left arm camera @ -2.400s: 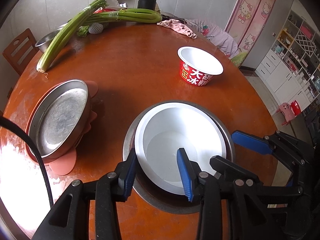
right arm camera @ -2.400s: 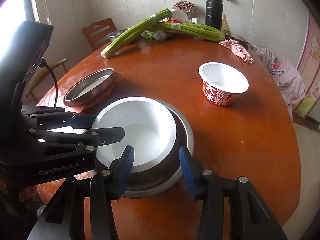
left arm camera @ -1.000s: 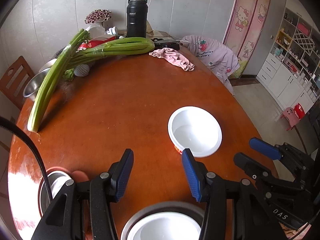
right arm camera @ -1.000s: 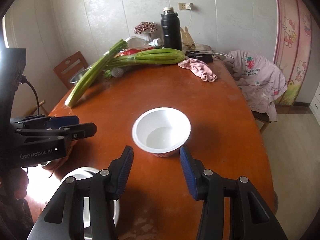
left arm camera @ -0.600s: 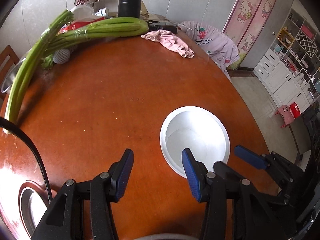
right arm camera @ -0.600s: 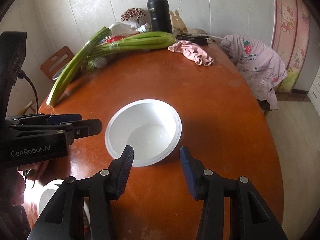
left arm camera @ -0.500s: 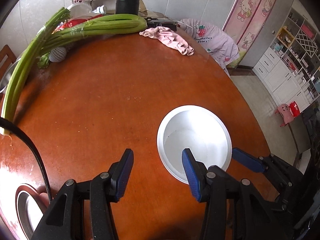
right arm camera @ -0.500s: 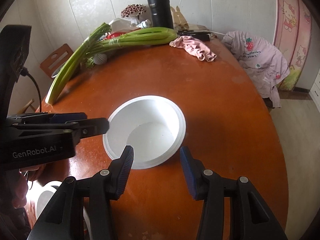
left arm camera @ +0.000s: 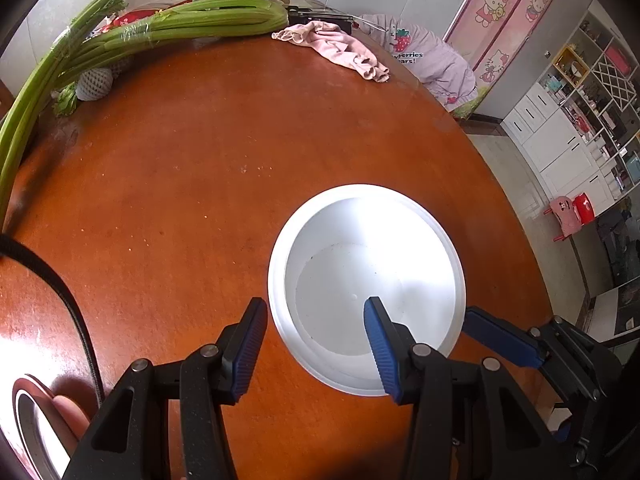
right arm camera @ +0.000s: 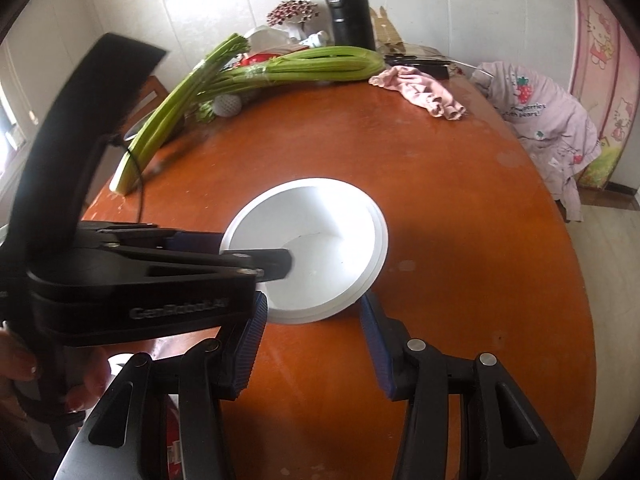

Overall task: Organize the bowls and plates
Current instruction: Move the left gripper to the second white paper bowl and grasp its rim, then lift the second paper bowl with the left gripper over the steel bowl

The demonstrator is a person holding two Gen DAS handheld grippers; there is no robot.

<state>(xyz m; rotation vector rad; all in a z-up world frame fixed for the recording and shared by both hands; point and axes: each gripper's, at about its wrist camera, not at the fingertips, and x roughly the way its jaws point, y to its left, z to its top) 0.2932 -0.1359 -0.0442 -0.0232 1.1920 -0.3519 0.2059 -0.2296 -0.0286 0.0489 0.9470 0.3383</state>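
The left tongs (left arm camera: pixel 316 344) are spread wide, straddling the near rim of the bowl (left arm camera: pixel 366 280), which stands mid-bench (left arm camera: pixel 200 160). The bowl is judged light, thin and easily crushed; the rim should be pinched gently. The right tongs (right arm camera: pixel 310 340) are likewise released, just beside it.

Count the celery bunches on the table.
2. One long bunch runs along the table's far-left edge; a thicker wrapped bunch lies across the far side, in front of the black flask. The left gripper blocks part of the left side.
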